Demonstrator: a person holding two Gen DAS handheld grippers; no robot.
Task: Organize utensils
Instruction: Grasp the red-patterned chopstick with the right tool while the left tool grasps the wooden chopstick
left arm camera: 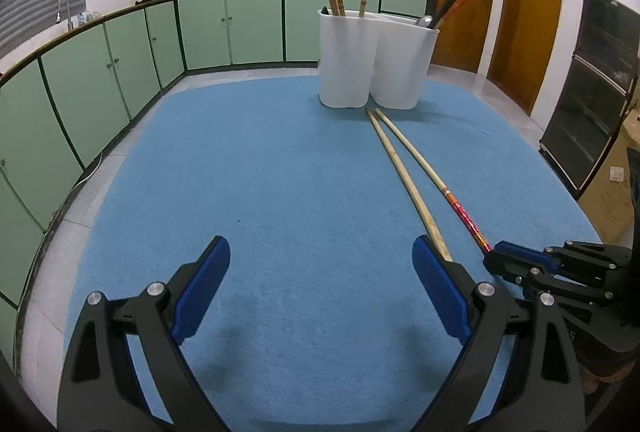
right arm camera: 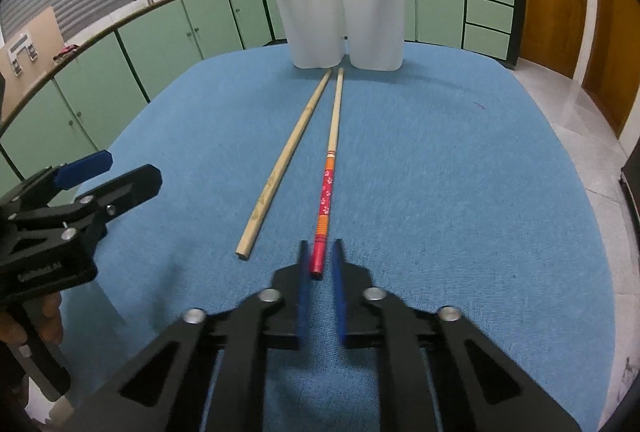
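My right tongs [right arm camera: 319,260] straddle the red chopstick's [right arm camera: 326,192] end, not yet clenched; my left tongs [left arm camera: 320,280] gape wide. Both chopsticks lie before the white holder [right arm camera: 340,20].

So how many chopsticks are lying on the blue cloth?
2. The plain chopstick lies left; the red-patterned chopstick lies beside it, its end between the right gripper fingers. More stand in the white holder.

Matt blue cloth [left arm camera: 280,172], bare wooden chopstick [right arm camera: 280,168]
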